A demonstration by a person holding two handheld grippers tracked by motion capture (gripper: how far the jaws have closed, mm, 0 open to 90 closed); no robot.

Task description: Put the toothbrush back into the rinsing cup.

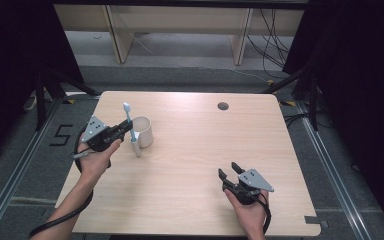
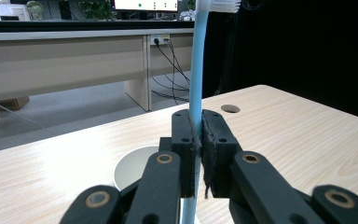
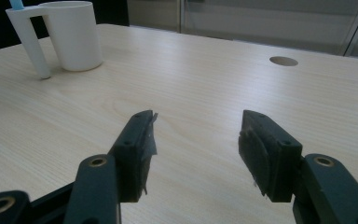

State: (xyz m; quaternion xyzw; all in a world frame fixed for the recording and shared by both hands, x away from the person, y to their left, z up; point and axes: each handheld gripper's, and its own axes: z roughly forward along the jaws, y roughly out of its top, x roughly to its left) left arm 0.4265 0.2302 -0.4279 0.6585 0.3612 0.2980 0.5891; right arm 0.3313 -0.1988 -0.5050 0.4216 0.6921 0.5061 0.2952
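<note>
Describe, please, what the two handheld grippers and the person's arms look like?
Both the left claw and the right claw are black with two jaws, brass-coloured pivot pins and worn dark pads. Each carries a grey three-cornered plate and trails a black cable. The forearms are bare, no sleeves visible.

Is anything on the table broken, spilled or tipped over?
Nothing stands out. The white cup stands upright on the table, with no spill around it. The left gripper holds the blue toothbrush upright, its lower end in the cup's side holder. The right gripper is open and holds nothing.

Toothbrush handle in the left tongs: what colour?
Light blue, with white bristles; the toothbrush shows best in the left gripper view.
</note>
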